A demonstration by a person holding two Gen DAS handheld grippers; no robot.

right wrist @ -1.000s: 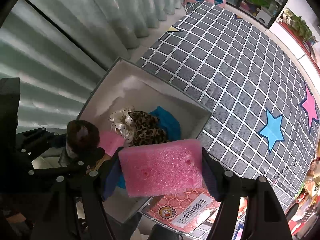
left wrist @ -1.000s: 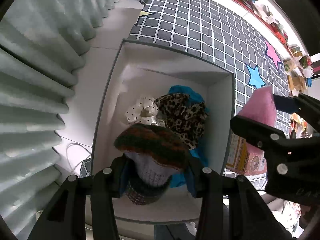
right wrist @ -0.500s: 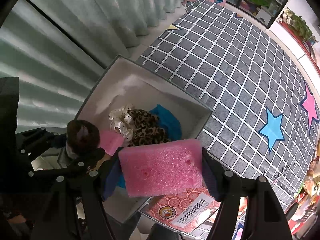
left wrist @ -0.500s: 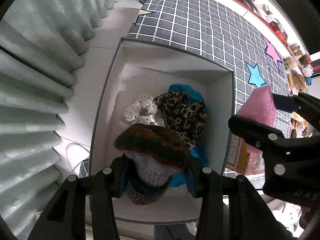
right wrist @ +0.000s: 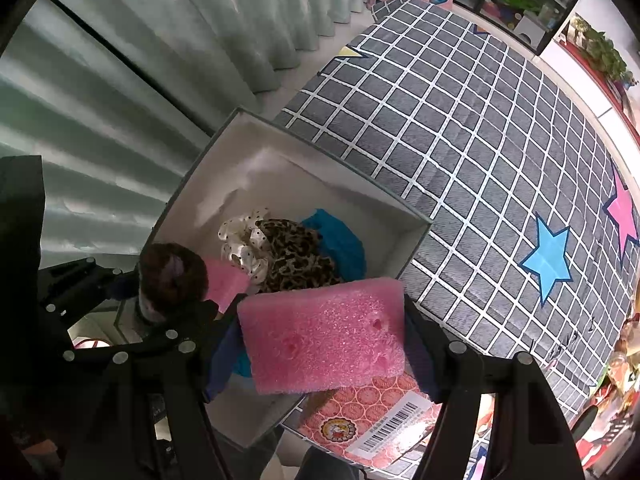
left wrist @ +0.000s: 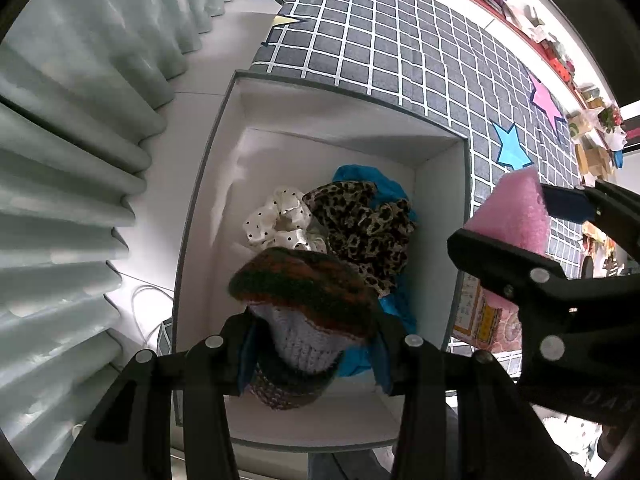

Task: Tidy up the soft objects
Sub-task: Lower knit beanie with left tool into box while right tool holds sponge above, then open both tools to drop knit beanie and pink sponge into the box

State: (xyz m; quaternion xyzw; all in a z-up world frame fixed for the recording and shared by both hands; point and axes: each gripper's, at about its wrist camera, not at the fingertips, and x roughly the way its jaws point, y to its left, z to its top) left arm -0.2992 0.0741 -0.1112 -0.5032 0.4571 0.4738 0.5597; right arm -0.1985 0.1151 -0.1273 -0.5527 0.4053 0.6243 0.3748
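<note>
Inspector: Report the scene, largest item first.

Operator: The grid-patterned mat (right wrist: 460, 128) spreads far and right. The white box (left wrist: 440, 216) sits at its near left edge, holding a leopard-print cloth (left wrist: 360, 224), a blue cloth (left wrist: 384, 184) and a polka-dot scrunchie (left wrist: 280, 220).

Inspector: Your 2 grippers?

Operator: My right gripper (right wrist: 324, 344) is clamped on the pink foam block (right wrist: 324, 340) over the box's near right wall. My left gripper (left wrist: 308, 344) grips the knitted hat (left wrist: 304, 280) above the box's near end.
</note>
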